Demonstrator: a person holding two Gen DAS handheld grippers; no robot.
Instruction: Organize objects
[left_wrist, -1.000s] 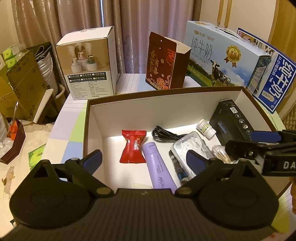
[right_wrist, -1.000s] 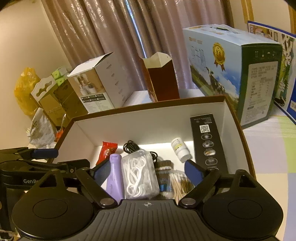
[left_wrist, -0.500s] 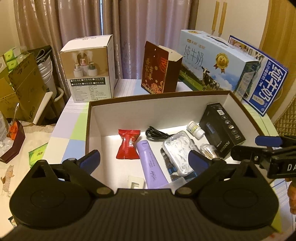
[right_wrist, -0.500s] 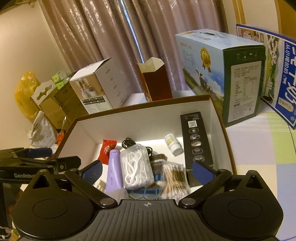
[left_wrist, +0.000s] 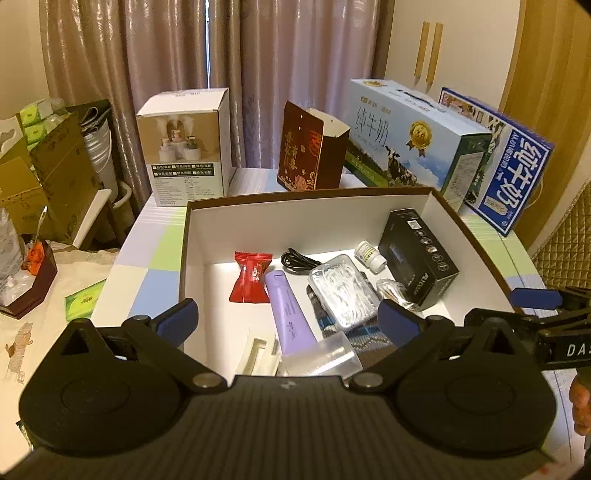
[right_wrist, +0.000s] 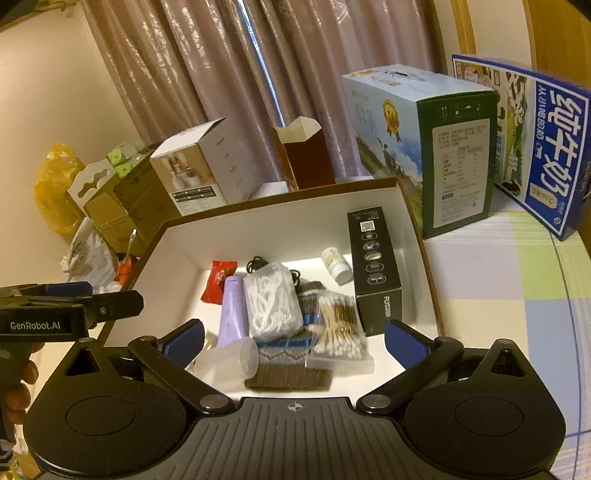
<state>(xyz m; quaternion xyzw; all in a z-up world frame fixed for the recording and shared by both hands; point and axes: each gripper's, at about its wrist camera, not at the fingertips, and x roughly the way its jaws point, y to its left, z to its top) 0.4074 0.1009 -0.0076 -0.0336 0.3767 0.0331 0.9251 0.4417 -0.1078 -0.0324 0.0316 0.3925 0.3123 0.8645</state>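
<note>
An open brown-rimmed box (left_wrist: 306, 195) (right_wrist: 280, 199) holds a red candy packet (left_wrist: 251, 277), a purple tube (left_wrist: 286, 310), a black cable (left_wrist: 297, 258), a bag of floss picks (left_wrist: 341, 291), a small white bottle (left_wrist: 369, 254), a black carton (left_wrist: 417, 254), a clear cup (left_wrist: 321, 356), a bag of cotton swabs (right_wrist: 338, 328) and a knitted cloth (right_wrist: 288, 365). My left gripper (left_wrist: 290, 317) hovers open and empty over the box's near edge. My right gripper (right_wrist: 294, 338) is open and empty beside it, on the right.
Behind the box stand a white carton (left_wrist: 188, 147), a dark red carton (left_wrist: 310, 147) and two milk cases (left_wrist: 413, 144) (left_wrist: 513, 173). The checked tablecloth (right_wrist: 498, 273) shows right of the box. Cardboard boxes and clutter (left_wrist: 44, 173) crowd the left.
Both grippers have drawn back and up from the box, still open. More of the box's near floor shows now, including the clear cup and the knitted cloth.
</note>
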